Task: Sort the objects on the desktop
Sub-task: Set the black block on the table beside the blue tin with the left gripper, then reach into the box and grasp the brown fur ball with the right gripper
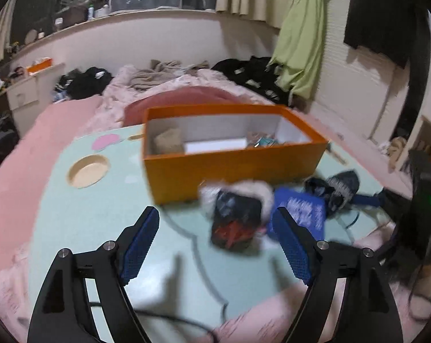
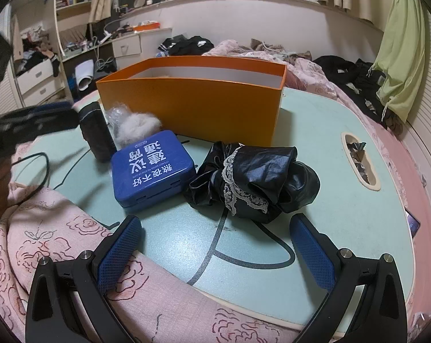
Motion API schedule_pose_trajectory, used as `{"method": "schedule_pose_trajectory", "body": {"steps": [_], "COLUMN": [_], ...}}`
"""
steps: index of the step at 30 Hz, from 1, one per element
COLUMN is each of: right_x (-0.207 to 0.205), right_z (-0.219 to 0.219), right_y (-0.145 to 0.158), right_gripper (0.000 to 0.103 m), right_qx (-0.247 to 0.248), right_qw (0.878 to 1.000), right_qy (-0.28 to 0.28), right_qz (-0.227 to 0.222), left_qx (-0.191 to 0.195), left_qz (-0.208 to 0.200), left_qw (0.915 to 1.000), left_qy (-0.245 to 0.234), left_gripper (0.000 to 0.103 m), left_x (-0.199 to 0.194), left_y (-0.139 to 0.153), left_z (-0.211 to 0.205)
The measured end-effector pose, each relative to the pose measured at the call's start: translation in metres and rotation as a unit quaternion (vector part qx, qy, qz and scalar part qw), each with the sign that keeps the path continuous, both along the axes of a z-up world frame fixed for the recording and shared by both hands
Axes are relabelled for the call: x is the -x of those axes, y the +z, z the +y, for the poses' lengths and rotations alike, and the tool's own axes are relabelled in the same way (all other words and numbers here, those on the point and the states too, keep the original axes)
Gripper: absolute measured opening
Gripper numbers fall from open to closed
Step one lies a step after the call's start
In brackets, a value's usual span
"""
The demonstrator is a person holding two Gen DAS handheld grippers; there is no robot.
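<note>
Seemingly poised for a pick, the left gripper (image 1: pixel 215 225) stood wide open and empty on the left wrist view, the dark pouch (image 1: pixel 235 219) just ahead before the orange box (image 1: pixel 232 168); centring first would help. On the right wrist view, the right gripper (image 2: pixel 215 237) gaped empty near the black lace-trimmed bundle (image 2: pixel 255 180).

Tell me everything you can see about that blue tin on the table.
The blue tin is a flat, rounded-corner rectangular case, seemingly metal, with white Chinese characters and a small English line printed on its lid. It is closed and lies flat on the pale green table, in front of the orange box. A grey fluffy tuft lies just behind it and a crumpled black garment sits beside it, close or touching. No tongs hold it.
</note>
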State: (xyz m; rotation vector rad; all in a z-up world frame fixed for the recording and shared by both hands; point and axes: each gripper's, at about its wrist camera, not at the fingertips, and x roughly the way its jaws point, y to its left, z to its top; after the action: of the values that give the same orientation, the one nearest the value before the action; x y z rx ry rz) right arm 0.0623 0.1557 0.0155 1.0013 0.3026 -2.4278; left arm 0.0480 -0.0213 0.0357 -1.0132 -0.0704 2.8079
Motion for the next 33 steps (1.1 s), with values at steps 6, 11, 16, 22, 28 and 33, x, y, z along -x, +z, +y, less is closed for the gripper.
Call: {"method": "schedule_pose_trajectory", "body": {"steps": [6,11,16,22,28,33], "right_x": [0.000,0.000,0.000,-0.001,0.006,0.050], "right_z": [0.000,-0.001,-0.002,-0.002,0.007,-0.043], "right_y": [0.000,0.001,0.002,0.002,0.035,0.090], "right_gripper": [0.103,0.103,0.103,0.103,0.100,0.094], "right_qx": [-0.001,-0.001,-0.001,0.000,0.107,0.149], "right_qw": [1.000,1.000,1.000,1.000,0.994,0.987], "right_qy": [0.000,-0.001,-0.001,-0.003,0.014,0.047], "right_qz": [0.000,0.000,0.000,0.001,-0.006,-0.038], "left_qx": [0.070,0.045,0.046,0.044,0.043,0.043], "left_qz": [-0.081,-0.115,-0.109,-0.103,-0.101,-0.099], "left_qw": [0.9940,0.9923,0.9930,0.9937,0.9939,0.9941], "left_qy": [-0.021,0.002,0.001,0.003,0.003,0.005], "left_gripper": [0.085,0.103,0.103,0.103,0.103,0.103], "left_x": [-0.002,0.027,0.040,0.038,0.035,0.030], "left_y": [-0.042,-0.049,-0.054,-0.053,-0.050,-0.049], "left_z": [0.016,0.009,0.015,0.013,0.013,0.016]}}
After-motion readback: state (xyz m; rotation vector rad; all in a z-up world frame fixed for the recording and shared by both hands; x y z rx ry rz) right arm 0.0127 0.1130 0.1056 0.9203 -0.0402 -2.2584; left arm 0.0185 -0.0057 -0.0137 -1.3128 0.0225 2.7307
